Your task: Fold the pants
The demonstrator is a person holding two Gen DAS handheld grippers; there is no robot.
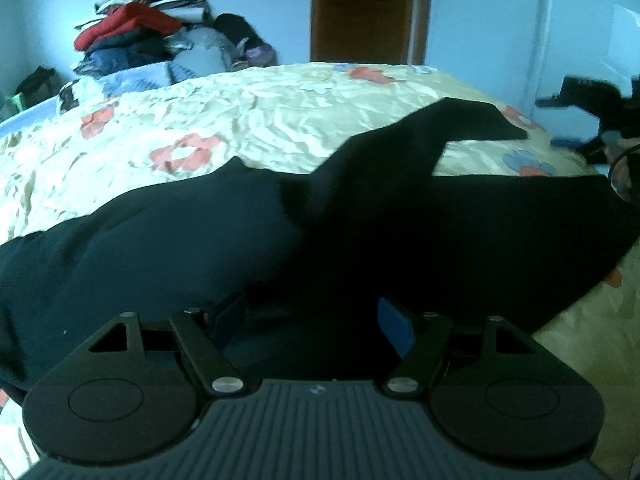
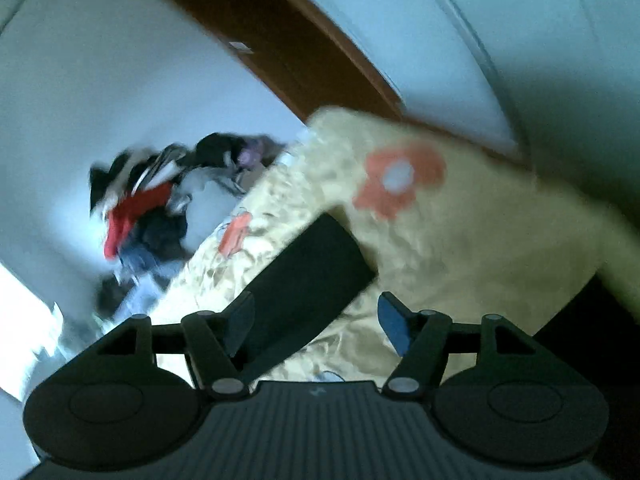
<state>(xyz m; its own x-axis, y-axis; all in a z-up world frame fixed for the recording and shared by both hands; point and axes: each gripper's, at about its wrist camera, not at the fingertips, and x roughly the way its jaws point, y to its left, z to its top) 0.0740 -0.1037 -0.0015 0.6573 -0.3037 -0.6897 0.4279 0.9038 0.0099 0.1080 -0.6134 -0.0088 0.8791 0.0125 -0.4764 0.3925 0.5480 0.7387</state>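
Dark pants (image 1: 160,248) lie spread across a bed with a cream floral cover (image 1: 240,120). One leg (image 1: 460,120) runs up and to the right over the cover, its end lying flat. My left gripper (image 1: 311,308) hovers low over the middle of the pants, open, its blue pads (image 1: 394,326) wide apart and pressing nothing. In the blurred right wrist view, my right gripper (image 2: 316,304) is open above the end of a pant leg (image 2: 312,264), which lies on the cover (image 2: 460,260) mostly towards the left finger, with no pad pressing on it.
A heap of mixed clothes (image 1: 132,28) is piled beyond the bed's far left corner, also seen as the clothes heap (image 2: 140,208). A brown door (image 1: 368,8) stands behind the bed. A dark blurred shape (image 1: 592,100) is at the right edge.
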